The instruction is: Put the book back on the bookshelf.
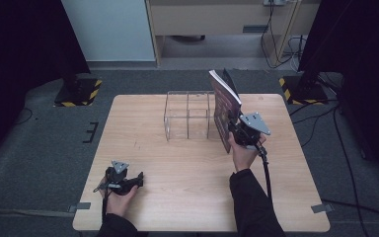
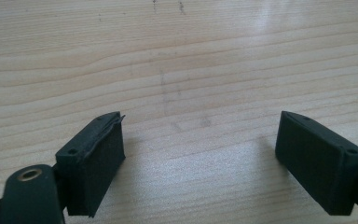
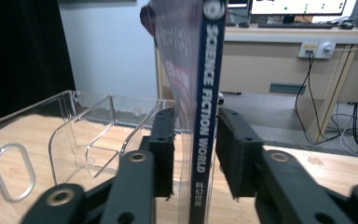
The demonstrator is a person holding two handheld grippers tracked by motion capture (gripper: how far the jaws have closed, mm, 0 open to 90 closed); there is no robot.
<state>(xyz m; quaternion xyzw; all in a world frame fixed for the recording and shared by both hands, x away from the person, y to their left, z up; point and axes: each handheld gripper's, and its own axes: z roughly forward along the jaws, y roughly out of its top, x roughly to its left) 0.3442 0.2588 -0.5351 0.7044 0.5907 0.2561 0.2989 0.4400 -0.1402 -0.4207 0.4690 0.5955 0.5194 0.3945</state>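
A book [image 1: 223, 106] with a dark blue spine reading "Science Fiction World" [image 3: 207, 70] stands on edge on the wooden table [image 1: 177, 163], tilted, right beside a clear acrylic divider rack [image 1: 187, 116]. My right gripper [image 1: 232, 129] has a jaw on either side of the lower spine; in the right gripper view [image 3: 195, 121] a narrow gap shows between the left pad and the cover, so the jaws stand open around the book. At the front left of the table my left gripper [image 1: 137, 179] rests in the person's hand, its jaws [image 2: 200, 121] wide open over bare wood.
The clear rack [image 3: 88, 135] has upright partitions and an oval cut-out handle. Black stands with yellow-striped bases [image 1: 76, 91] flank the table's far corners. Cables run over the floor at the right, and a desk stands behind.
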